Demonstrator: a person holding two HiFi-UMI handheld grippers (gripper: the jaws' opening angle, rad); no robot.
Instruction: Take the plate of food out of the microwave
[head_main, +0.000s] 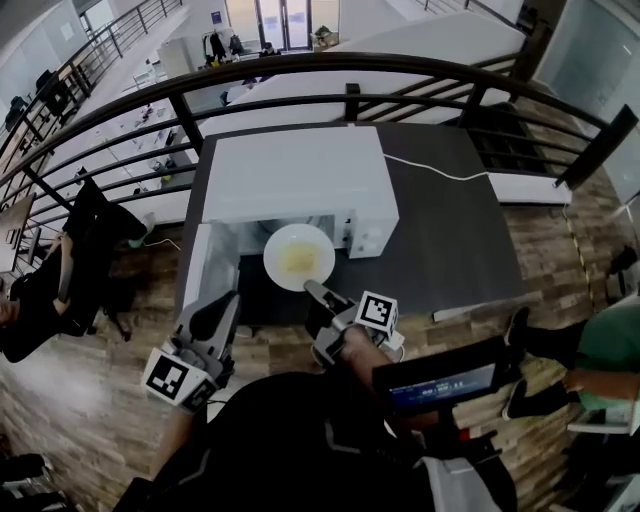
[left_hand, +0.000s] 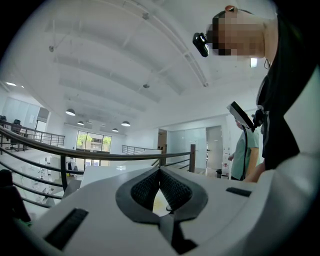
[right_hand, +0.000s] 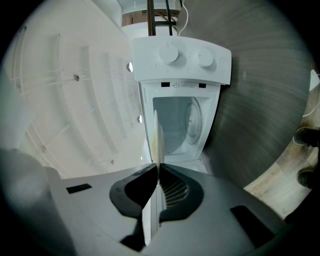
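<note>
A white plate (head_main: 298, 256) with yellow food hangs just in front of the white microwave (head_main: 300, 175), whose door (head_main: 197, 265) stands swung open at the left. My right gripper (head_main: 318, 293) is shut on the plate's near rim. In the right gripper view the plate (right_hand: 159, 145) shows edge-on as a thin line pinched between the jaws of the right gripper (right_hand: 158, 167), with the empty microwave cavity (right_hand: 177, 127) behind it. My left gripper (head_main: 225, 305) hangs lower left, off the table, beside the door. In its own view the left gripper (left_hand: 160, 171) is shut on nothing.
The microwave sits on a dark table (head_main: 450, 230), and a white cable (head_main: 440, 172) runs off to the right. A dark railing (head_main: 350, 75) curves behind the table. A person in green (head_main: 600, 350) stands at the right, and another person sits at the left (head_main: 40, 290). A dark screen (head_main: 440, 380) is near my right arm.
</note>
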